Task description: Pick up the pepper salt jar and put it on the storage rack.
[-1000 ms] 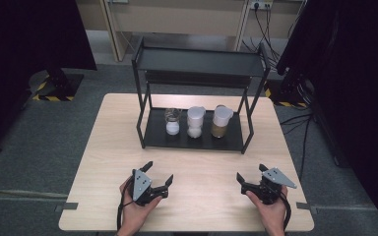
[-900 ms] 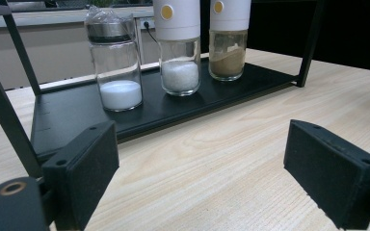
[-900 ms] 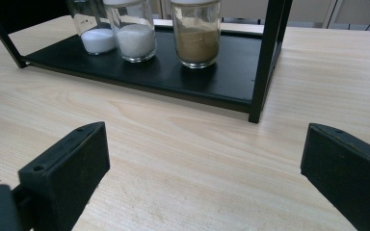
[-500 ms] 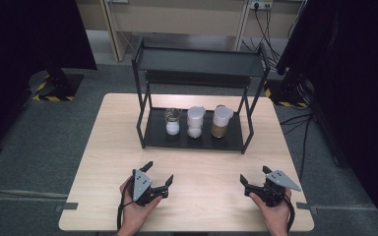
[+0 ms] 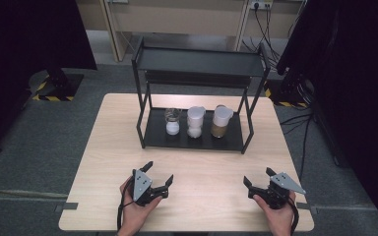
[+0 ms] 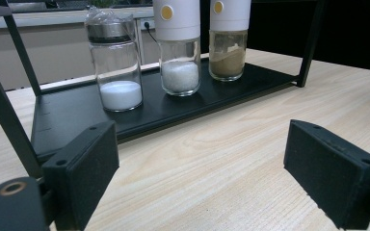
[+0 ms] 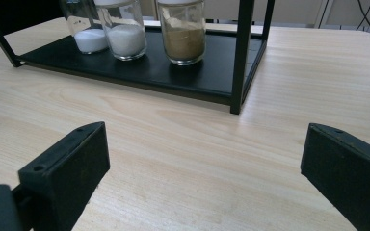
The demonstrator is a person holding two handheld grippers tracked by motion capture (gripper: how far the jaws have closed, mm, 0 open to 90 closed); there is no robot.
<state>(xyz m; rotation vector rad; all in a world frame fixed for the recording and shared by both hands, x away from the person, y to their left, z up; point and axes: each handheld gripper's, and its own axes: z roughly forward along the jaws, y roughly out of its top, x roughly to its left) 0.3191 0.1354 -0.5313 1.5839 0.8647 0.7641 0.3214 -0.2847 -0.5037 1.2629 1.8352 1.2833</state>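
Observation:
A black two-tier rack [image 5: 199, 60] stands at the back of the wooden table. Its bottom shelf [image 6: 67, 113] carries three jars in a row: a small glass jar of white powder [image 5: 172, 122] [image 6: 117, 65] [image 7: 88, 30], a white-capped jar of white grains [image 5: 195, 123] [image 6: 178, 50] [image 7: 123, 31] and a white-capped jar of brown powder [image 5: 220, 122] [image 6: 227, 43] [image 7: 184, 33]. My left gripper [image 5: 159, 172] [image 6: 207, 178] rests near the front edge, open and holding nothing. My right gripper [image 5: 258, 176] [image 7: 204, 173] sits at the front right, also open with nothing in it.
The rack's top shelf [image 5: 202, 61] is bare. A rack corner post [image 7: 241, 55] rises in front of the right gripper. Bare tabletop [image 5: 206, 167] lies between the grippers and the rack. Dark equipment and cables stand on the floor around the table.
The right gripper has drifted slightly toward the front right of the table. The left gripper and the jars have stayed put.

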